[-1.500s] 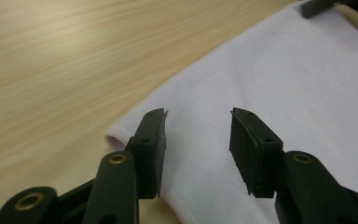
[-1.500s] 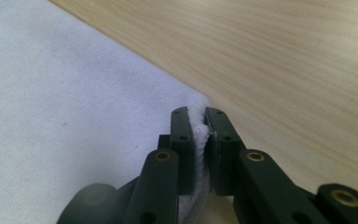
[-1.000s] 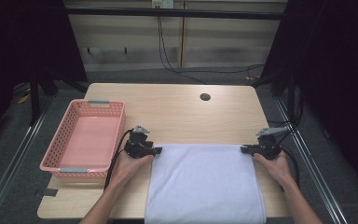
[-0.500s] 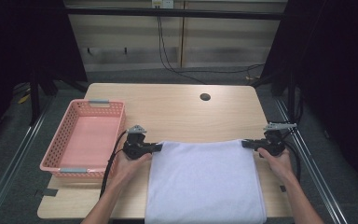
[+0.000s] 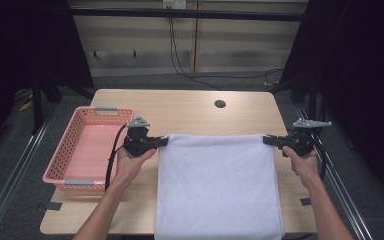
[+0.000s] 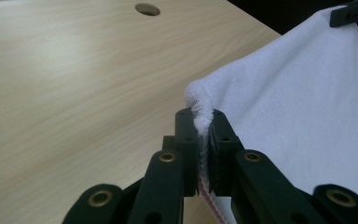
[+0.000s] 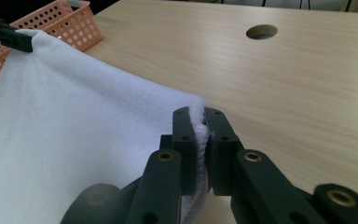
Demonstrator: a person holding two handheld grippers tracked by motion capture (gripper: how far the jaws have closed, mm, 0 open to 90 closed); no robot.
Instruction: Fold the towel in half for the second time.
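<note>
A fluffy white towel (image 5: 217, 185) lies spread as a rectangle across the lower centre of a pale wooden table (image 5: 190, 112). The left gripper (image 5: 161, 142) and right gripper (image 5: 269, 140) each pinch one far corner between closed black jaws. A pink perforated, probably plastic, basket (image 5: 87, 147) sits at centre left.

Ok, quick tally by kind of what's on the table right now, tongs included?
White towel: 1, spread flat, its two far corners pinched.
Pink basket: 1, at the table's left.
Tongs: 2, left tongs and right tongs, each shut on a towel corner.
Total: 4
</note>
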